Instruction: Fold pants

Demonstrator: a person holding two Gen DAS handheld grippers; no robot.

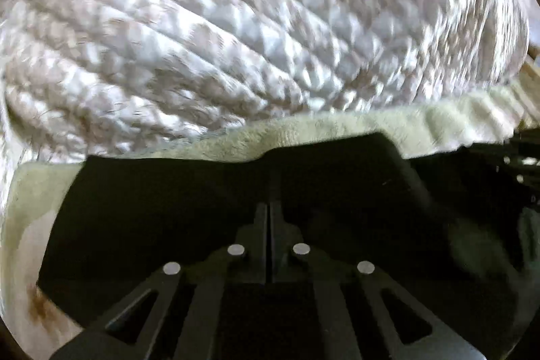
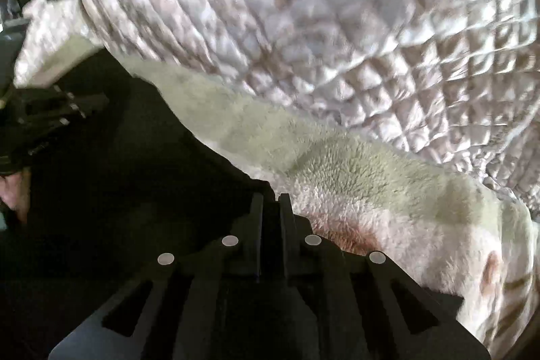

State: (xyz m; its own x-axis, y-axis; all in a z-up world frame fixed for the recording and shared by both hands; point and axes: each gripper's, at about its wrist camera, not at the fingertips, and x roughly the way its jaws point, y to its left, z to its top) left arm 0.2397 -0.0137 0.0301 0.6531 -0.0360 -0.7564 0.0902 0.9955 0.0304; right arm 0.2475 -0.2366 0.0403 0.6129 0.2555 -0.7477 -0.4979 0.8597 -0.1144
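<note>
Two grippers, left (image 1: 269, 208) and right (image 2: 271, 201), each clamped on one black pants (image 1: 202, 208) edge.

A white quilted bedspread (image 1: 236, 32) stitched in small diamonds fills the upper part of both views, its puffed squares catching bright light. Below it lies a fleecy, pale greenish-cream blanket (image 2: 354, 171), crossing the left wrist view as a band through the middle and running diagonally toward the lower right in the right wrist view, where brownish patches (image 2: 489, 272) mark it.
</note>
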